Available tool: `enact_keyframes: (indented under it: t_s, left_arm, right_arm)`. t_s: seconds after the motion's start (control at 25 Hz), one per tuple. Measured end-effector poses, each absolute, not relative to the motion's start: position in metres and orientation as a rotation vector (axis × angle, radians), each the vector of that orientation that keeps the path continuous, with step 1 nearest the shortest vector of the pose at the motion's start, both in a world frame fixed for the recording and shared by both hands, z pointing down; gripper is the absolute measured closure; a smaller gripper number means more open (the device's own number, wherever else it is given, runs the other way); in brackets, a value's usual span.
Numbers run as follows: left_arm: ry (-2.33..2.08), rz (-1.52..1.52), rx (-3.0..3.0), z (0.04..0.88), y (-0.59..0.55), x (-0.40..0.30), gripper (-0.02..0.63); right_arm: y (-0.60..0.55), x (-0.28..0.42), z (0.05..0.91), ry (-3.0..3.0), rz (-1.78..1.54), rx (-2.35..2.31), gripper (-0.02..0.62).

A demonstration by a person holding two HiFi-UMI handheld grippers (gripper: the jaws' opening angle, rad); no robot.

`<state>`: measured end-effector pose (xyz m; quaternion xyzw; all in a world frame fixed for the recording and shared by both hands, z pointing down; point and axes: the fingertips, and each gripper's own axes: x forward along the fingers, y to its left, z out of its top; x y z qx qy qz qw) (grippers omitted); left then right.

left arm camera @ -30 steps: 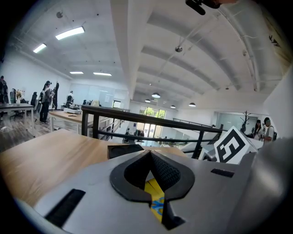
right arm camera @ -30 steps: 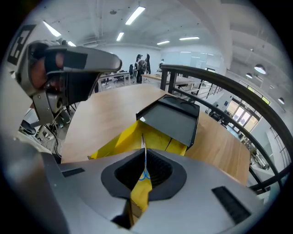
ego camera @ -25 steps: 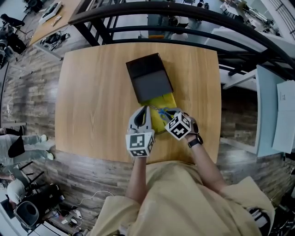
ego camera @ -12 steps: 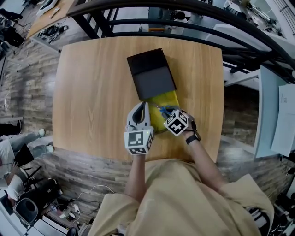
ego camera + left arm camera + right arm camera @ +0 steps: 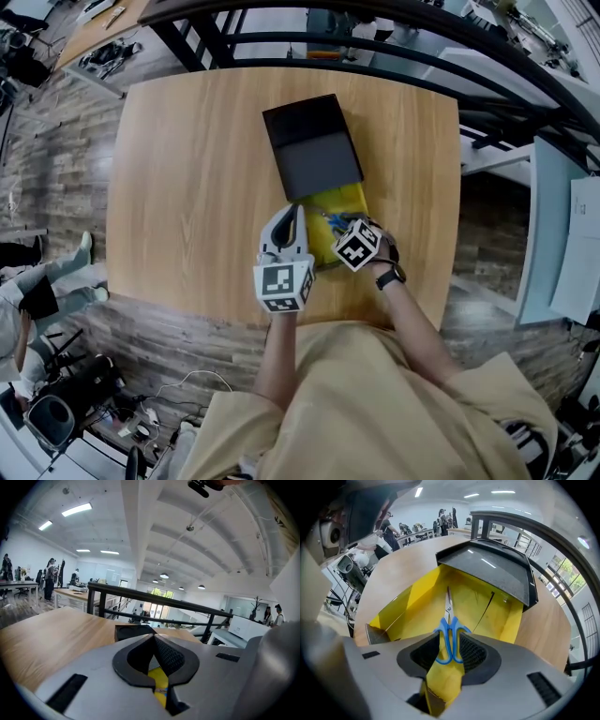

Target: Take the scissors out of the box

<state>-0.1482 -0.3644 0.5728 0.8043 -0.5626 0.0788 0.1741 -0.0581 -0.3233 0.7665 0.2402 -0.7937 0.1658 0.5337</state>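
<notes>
A yellow box [image 5: 342, 201] lies on the wooden table [image 5: 187, 169], its black lid [image 5: 312, 145] folded back at the far end. Blue-handled scissors [image 5: 449, 634] lie inside, blades pointing toward the lid [image 5: 487, 571]. In the head view the scissors [image 5: 331, 221] show just ahead of my right gripper [image 5: 345, 231]. My right gripper [image 5: 450, 654] is shut on the blue handles, with a pad against each side. My left gripper [image 5: 292, 217] rests at the box's left edge. Its jaws [image 5: 153, 637] meet at the tips with nothing between them; yellow box shows through the slit below.
A black railing [image 5: 394, 42] runs past the table's far edge. A pale desk [image 5: 553, 234] stands to the right. People's legs and gear [image 5: 42, 291] are on the floor at the left. The table's left half [image 5: 178, 187] is bare wood.
Both grippers stay at the box's near end. My right gripper has edged slightly forward onto the scissors' handles. The head camera has shifted a little.
</notes>
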Motion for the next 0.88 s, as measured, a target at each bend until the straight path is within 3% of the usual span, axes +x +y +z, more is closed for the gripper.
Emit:
enact_keyframes:
  t_s: [0.88]
  left_arm:
    - [-1.654,0.194,2.287,0.549,-0.345,-0.155,0.594]
  right_arm:
    - [-0.309,-0.057,0.741,-1.976,0.513,0.678,0.515]
